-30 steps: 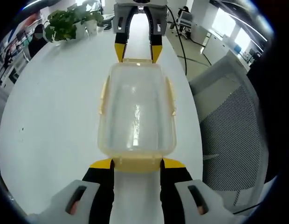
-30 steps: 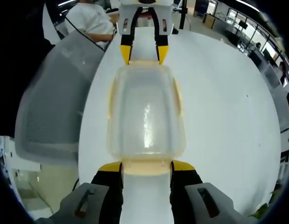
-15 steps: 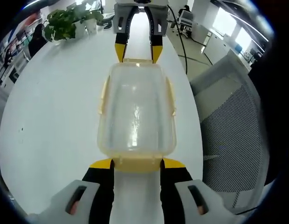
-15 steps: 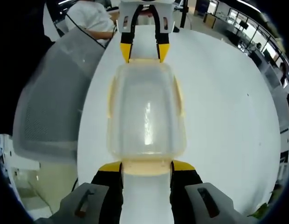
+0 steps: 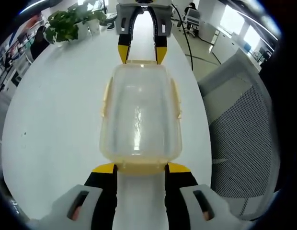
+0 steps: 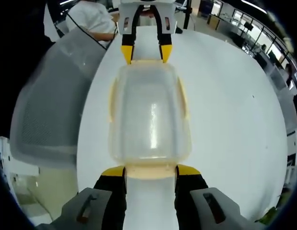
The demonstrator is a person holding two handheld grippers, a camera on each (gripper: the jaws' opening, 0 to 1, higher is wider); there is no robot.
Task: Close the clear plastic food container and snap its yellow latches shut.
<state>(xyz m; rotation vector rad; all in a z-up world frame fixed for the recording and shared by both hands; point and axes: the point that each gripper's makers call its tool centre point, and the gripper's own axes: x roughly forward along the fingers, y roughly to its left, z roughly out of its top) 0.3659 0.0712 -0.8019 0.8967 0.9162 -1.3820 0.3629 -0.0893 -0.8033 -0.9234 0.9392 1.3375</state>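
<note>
On the white table [image 5: 52,110], the clear container [image 5: 140,115] lies in the frame centre. The left gripper [image 5: 141,168] and the right gripper [image 6: 150,171] each have jaws spread around an end yellow latch [image 5: 141,167].

My left gripper view looks down its jaws from one short end of the clear food container [image 5: 140,115], close over the white table [image 5: 57,110]. My right gripper view faces back from the opposite end. Both share the container, each seeing the other gripper beyond it.
</note>
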